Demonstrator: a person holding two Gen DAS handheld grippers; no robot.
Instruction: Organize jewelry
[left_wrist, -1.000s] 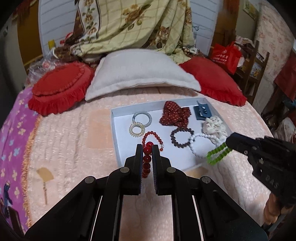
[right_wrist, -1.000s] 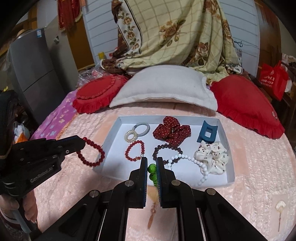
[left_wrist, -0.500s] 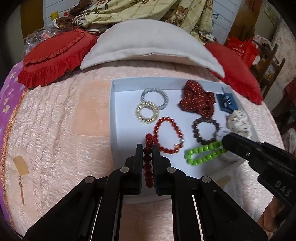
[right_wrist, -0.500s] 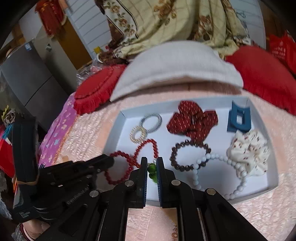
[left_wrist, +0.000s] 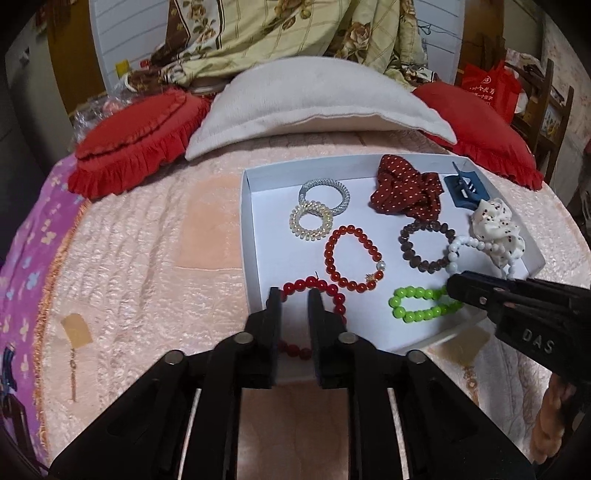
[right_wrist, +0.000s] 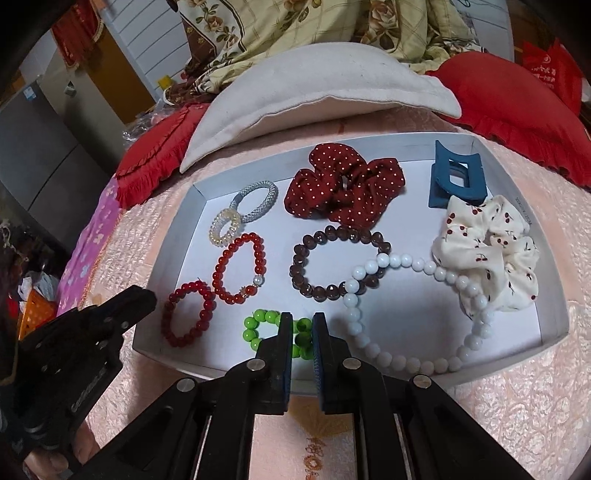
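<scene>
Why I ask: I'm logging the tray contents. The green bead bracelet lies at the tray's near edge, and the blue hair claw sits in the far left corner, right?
Not quite. The blue hair claw sits in the far right corner of the white tray, as the right wrist view shows. The green bead bracelet does lie at the near edge.

Pink quilted bedspread (left_wrist: 155, 229) across the bed. At the head edge, white pillow (left_wrist: 317, 99) in the middle, red frilled cushion (left_wrist: 136, 140) toward the left corner, second red cushion (left_wrist: 476, 122) toward the right. Behind, heaped floral blanket (left_wrist: 295, 33). Purple flowered cloth (left_wrist: 26, 258) along the left edge. Red bag (left_wrist: 487, 86) beyond the right corner.
</scene>
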